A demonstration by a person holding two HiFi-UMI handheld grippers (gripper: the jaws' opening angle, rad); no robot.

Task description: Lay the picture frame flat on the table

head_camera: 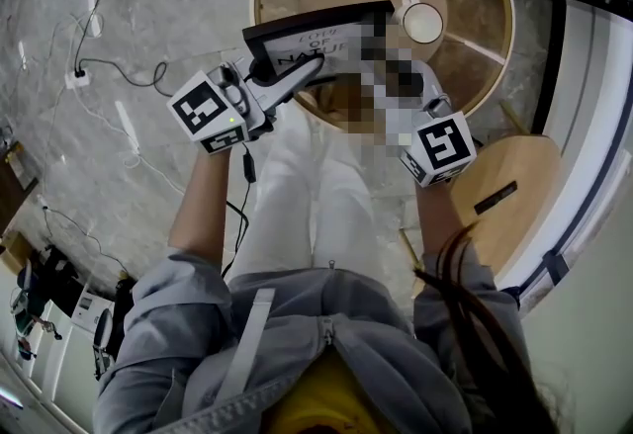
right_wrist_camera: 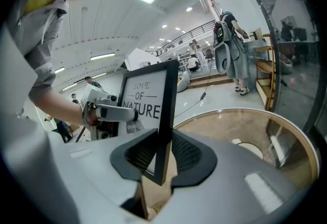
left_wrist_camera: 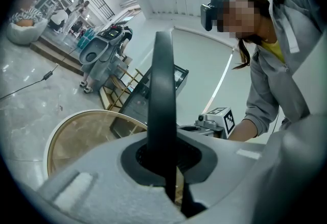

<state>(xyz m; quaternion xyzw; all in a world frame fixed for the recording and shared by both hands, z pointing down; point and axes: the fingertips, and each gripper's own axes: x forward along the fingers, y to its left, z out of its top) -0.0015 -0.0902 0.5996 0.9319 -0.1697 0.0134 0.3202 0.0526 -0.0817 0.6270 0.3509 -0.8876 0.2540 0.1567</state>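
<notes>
A black picture frame (head_camera: pixel 307 42) with a white print reading "LOVE OF NATURE" hangs tilted above the round glass-topped table (head_camera: pixel 495 56), held from both sides. My left gripper (head_camera: pixel 315 68) is shut on its left edge; in the left gripper view the dark frame edge (left_wrist_camera: pixel 162 90) rises straight out of the closed left gripper (left_wrist_camera: pixel 163 162). My right gripper (head_camera: pixel 427 91) grips the opposite edge. In the right gripper view the frame (right_wrist_camera: pixel 150 95) stands upright between the pads of the right gripper (right_wrist_camera: pixel 161 154), and the left gripper (right_wrist_camera: pixel 112 113) shows behind it.
A white cup (head_camera: pixel 423 23) stands on the table just right of the frame, also the cup (right_wrist_camera: pixel 250 149). A round wooden stool (head_camera: pixel 514 190) is at the right by a glass wall. Cables (head_camera: pixel 109 66) lie on the marble floor at the left.
</notes>
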